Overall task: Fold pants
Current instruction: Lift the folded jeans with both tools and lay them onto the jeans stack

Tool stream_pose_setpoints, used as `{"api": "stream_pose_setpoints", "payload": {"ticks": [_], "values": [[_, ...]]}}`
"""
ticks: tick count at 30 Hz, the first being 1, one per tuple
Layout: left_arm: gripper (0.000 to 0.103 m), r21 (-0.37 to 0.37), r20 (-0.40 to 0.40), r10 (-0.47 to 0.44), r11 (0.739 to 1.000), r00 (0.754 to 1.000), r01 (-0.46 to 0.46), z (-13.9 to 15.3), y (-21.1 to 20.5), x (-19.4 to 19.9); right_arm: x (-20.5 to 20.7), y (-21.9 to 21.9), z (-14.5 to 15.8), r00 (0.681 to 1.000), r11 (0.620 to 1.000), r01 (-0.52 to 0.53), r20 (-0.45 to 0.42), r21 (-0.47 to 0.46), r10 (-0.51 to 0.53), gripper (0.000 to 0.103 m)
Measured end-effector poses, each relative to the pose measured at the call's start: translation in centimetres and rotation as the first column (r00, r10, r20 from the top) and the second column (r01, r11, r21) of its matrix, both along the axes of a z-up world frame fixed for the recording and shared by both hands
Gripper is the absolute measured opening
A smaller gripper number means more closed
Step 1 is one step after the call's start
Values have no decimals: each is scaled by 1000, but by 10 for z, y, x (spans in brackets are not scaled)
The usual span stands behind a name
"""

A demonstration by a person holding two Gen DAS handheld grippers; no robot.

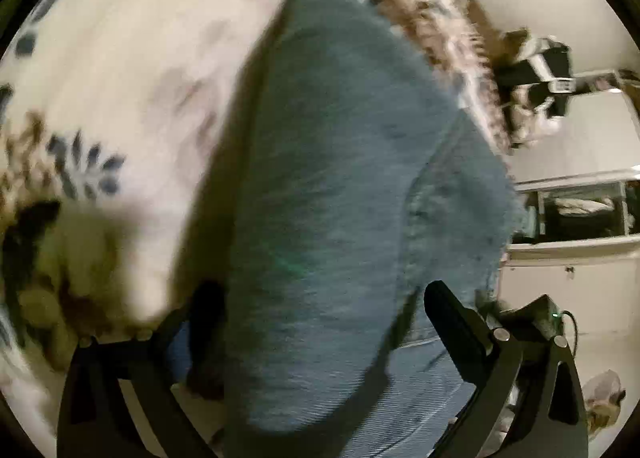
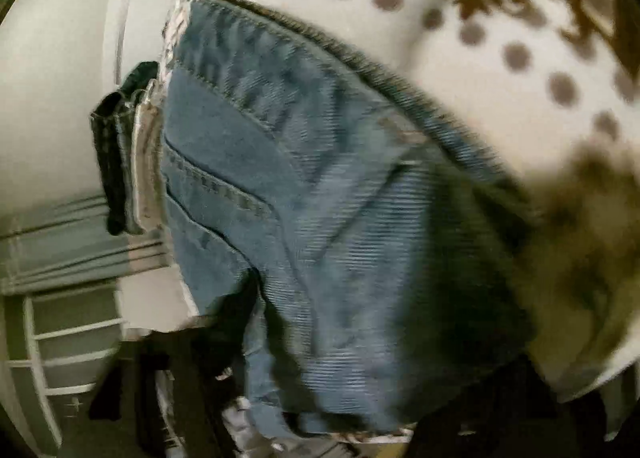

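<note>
Blue denim pants lie on a cream patterned bedspread and run up the middle of the left wrist view. My left gripper stands wide, with the thick denim fold filling the gap between its black fingers. No pad visibly presses on the cloth. In the blurred right wrist view the pants show their waistband and stitched seams close up. They cover the place where my right gripper's fingers would be. Only dark blurred shapes show at the bottom.
The bedspread has brown dots and floral prints. A stack of dark and grey folded clothes sits at the bed's edge, left of the pants. White shelving stands below it, and a white unit with an open shelf beyond the bed.
</note>
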State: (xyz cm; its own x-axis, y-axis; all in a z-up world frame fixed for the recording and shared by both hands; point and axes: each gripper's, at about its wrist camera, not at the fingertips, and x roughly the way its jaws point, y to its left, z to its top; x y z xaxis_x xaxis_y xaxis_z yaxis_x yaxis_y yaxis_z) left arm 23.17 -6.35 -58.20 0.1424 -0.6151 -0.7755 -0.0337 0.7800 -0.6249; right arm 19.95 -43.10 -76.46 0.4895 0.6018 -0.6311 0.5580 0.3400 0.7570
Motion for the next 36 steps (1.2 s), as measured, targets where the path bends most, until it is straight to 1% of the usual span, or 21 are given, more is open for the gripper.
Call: {"api": "stream_pose_setpoints", "payload": {"ticks": [1, 3, 4, 6, 7, 12, 16, 19, 20, 23, 24, 25, 28, 31, 33, 34, 36], "values": [[62, -31, 23, -6, 1000, 1000, 6, 5, 0, -1, -2, 0, 1, 1000, 1000, 8, 8, 3, -8, 43], [51, 2, 41, -21, 1000, 999, 21, 13, -2, -2, -6, 1, 8, 1000, 1000, 22, 21, -6, -21, 37], [43, -8, 46, -20, 1000, 999, 20, 16, -2, -3, -8, 1, 14, 999, 1000, 25, 27, -14, -24, 36], [35, -23, 65, -15, 1000, 998, 17, 25, 1, -7, -11, 2, 27, 999, 999, 25, 40, -38, -23, 32], [32, -24, 87, -22, 999, 996, 24, 33, 1, -10, -12, 2, 33, 999, 999, 26, 47, -46, -23, 32], [29, -48, 131, -17, 999, 991, 23, 68, 3, -25, -16, -3, 75, 997, 997, 11, 83, -74, -5, 30], [28, -54, 147, -8, 998, 989, 16, 111, 1, -38, -19, -8, 121, 994, 995, -34, 99, -89, 43, 29], [27, -40, 152, -16, 999, 988, 22, 142, 1, -35, -26, -10, 154, 991, 994, -63, 112, -94, 73, 29], [27, -37, 159, -20, 999, 987, 26, 155, -1, -33, -19, -5, 165, 990, 993, -68, 115, -94, 79, 29], [27, -33, 185, -21, 999, 983, 27, 192, 1, -22, -20, -8, 198, 986, 992, -83, 140, -95, 96, 28], [27, -31, 197, -18, 999, 980, 25, 204, 3, -16, -11, -6, 215, 982, 991, -87, 156, -97, 102, 28], [27, -33, 211, -13, 999, 977, 20, 218, 6, -7, -8, -5, 226, 980, 991, -89, 167, -99, 105, 28], [27, -54, 248, 23, 998, 968, -9, 250, 16, 24, 27, 6, 269, 970, 989, -87, 216, -116, 110, 28], [27, -71, 290, 54, 997, 955, -35, 276, 32, 59, 75, 22, 309, 955, 987, -81, 273, -136, 116, 29], [27, -88, 309, 77, 995, 948, -53, 291, 46, 91, 114, 37, 334, 942, 986, -77, 312, -150, 121, 29], [27, -97, 321, 90, 993, 943, -62, 301, 56, 115, 135, 45, 344, 937, 985, -73, 328, -156, 122, 29], [27, -106, 338, 102, 992, 936, -69, 312, 70, 152, 174, 60, 361, 927, 983, -68, 354, -168, 125, 28]]}}
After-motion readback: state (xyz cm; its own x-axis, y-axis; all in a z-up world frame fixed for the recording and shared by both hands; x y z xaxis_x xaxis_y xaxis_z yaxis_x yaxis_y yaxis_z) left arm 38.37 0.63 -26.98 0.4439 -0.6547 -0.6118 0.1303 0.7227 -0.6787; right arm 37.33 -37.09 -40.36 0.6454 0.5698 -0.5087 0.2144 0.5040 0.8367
